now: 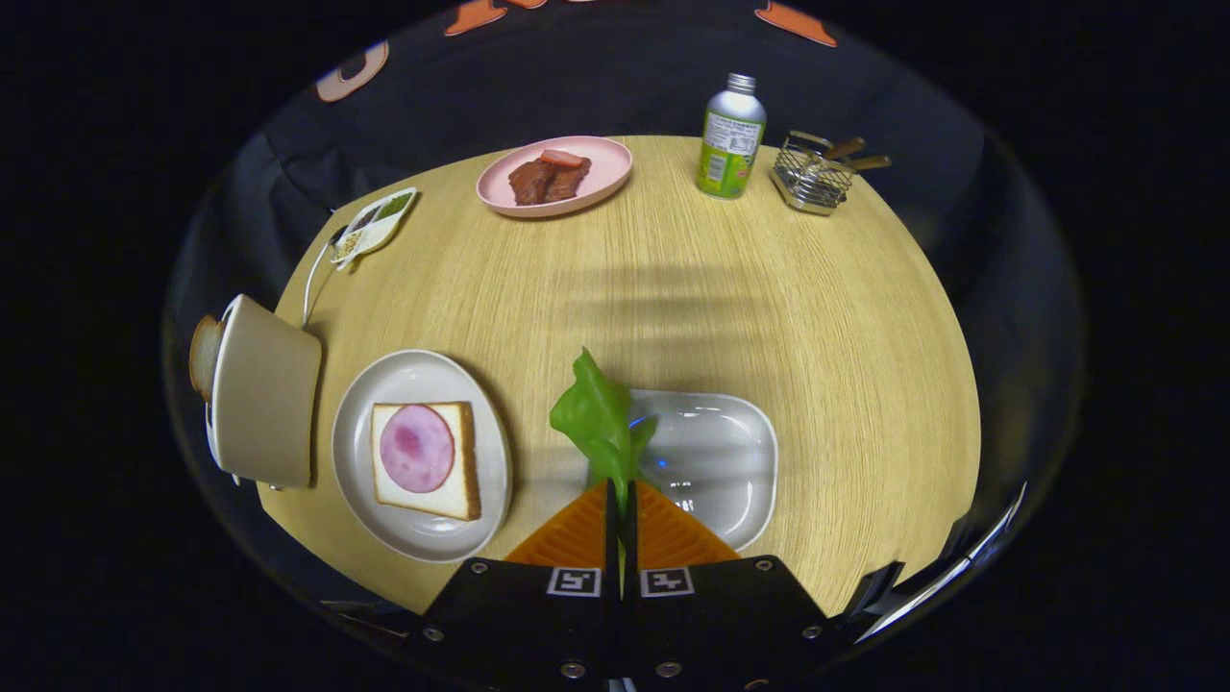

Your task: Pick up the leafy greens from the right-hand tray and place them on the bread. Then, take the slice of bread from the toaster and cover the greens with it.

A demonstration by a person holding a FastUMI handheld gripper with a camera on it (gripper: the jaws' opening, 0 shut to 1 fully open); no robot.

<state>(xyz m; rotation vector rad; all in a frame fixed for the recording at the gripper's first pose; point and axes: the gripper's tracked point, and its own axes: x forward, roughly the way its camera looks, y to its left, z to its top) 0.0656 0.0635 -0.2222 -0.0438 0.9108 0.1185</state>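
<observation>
My gripper (620,492) is shut on a green leaf (598,418), which sticks up ahead of the orange fingers (577,533). The leaf hangs over the left end of the pale rectangular tray (740,471), and the tray itself holds nothing. To the left, a round white plate (485,471) carries a slice of bread (459,490) topped with a pink round of ham (416,448). Further left stands the beige toaster (264,394), with a slice of bread (203,354) poking out of its far side.
On the far side of the wooden table are a pink plate (605,173) with brown meat, a green-labelled bottle (730,139), a wire basket (812,175) and a small divided dish (377,223). A white cable (312,279) runs from the toaster.
</observation>
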